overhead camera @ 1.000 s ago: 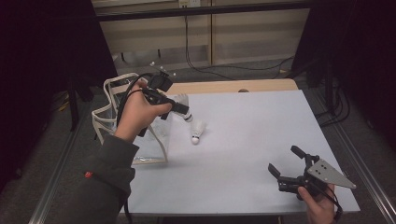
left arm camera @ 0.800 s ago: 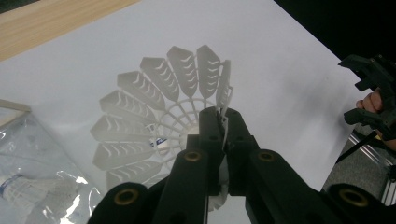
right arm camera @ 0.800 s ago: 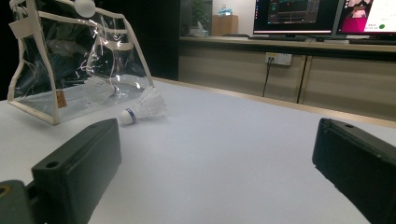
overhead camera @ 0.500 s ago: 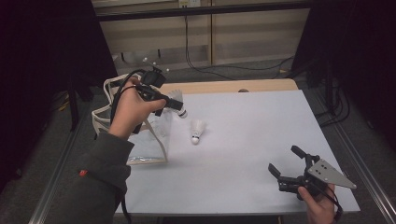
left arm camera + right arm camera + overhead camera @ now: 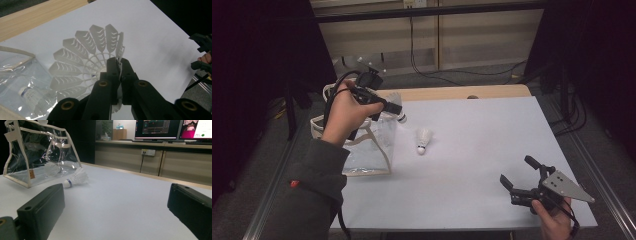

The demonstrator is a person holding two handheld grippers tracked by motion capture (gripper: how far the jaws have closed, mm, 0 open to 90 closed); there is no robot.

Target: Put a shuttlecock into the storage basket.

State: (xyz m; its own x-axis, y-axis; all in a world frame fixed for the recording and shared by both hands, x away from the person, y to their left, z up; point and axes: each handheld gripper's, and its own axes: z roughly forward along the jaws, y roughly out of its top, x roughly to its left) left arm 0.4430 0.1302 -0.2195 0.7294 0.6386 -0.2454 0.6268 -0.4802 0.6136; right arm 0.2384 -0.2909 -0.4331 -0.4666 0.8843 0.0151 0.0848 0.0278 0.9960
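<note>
A white shuttlecock (image 5: 90, 60) is pinched by its skirt in the closed left gripper (image 5: 393, 107), held above the clear bag (image 5: 362, 145). One shuttlecock (image 5: 31, 96) seems to be inside the bag already; another (image 5: 423, 140) lies on the white table (image 5: 492, 135) just beside the bag. The right gripper (image 5: 519, 186), jaws wide and empty, waits well apart from the bag.

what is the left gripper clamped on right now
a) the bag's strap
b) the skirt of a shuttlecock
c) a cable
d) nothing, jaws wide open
b: in the left gripper view the left gripper has its jaws pinched shut on the rim of a white shuttlecock skirt.
</note>
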